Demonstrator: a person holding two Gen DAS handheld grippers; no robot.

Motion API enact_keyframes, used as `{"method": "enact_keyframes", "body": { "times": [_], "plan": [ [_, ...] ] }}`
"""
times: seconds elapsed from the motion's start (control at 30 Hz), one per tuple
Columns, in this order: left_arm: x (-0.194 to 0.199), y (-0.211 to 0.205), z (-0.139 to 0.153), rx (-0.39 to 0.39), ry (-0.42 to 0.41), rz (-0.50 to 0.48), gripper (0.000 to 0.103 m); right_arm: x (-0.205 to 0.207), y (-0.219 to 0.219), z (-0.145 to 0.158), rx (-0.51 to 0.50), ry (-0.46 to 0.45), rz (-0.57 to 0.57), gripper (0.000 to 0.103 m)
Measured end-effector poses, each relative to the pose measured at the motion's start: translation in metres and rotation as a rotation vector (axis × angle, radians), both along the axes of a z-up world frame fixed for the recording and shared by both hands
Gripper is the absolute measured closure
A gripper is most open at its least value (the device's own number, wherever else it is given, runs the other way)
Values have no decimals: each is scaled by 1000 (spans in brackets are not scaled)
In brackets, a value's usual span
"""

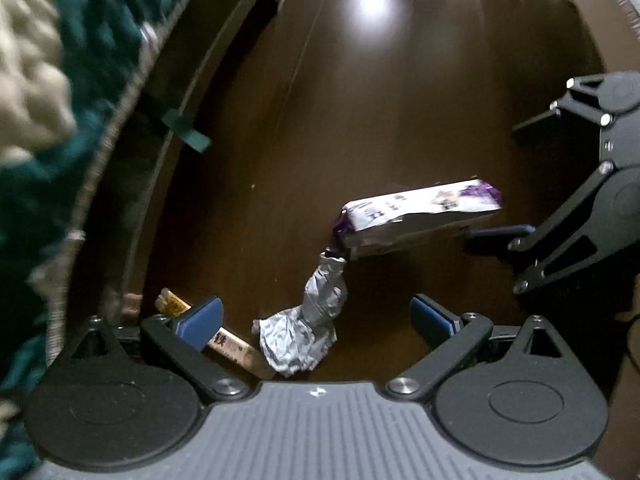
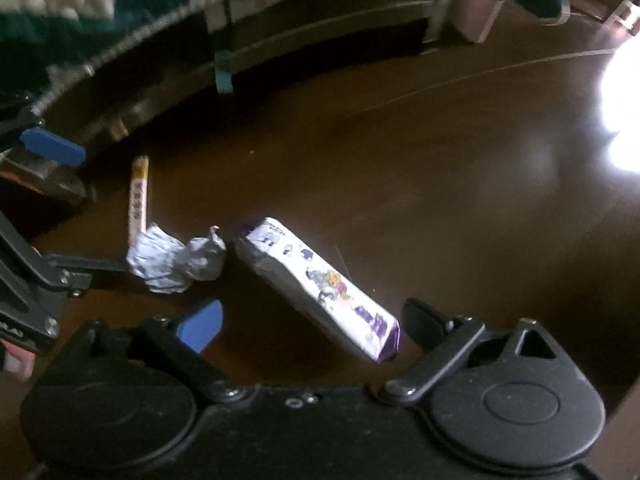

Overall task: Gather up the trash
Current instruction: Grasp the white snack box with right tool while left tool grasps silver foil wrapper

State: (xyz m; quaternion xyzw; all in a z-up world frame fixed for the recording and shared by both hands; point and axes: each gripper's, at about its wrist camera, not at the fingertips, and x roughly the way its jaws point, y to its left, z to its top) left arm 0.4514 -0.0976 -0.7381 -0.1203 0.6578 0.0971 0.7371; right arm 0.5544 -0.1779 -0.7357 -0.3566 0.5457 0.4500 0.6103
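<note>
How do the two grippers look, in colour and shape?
Both are matte black, with round pivot discs and silver screws. The left gripper has a ribbed grey base and blue pads on its fingers. The right gripper has an all-black base. No cables or sleeves show.

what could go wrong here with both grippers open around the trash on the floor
1. The crumpled foil touches the purple and white box, so closing the left gripper on the foil may drag the box.
2. The chopstick sleeve lies right beside the foil and could get pinched with it.
3. The right gripper is close by; the two could collide.
</note>
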Motion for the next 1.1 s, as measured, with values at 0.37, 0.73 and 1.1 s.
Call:
{"method": "enact_keyframes", "body": {
  "times": [0.37,0.73,1.1],
  "plan": [
    [1,-6,-104,0,45,-18,3,-5,23,-87,-48,-35,237,9],
    [-10,-18,-147,1,110,-69,30,-15,14,-129,-103,9,277,26],
    [6,-27,-138,30,104,-63,66,-17,-10,-127,-124,-22,71,58]
  ]
}}
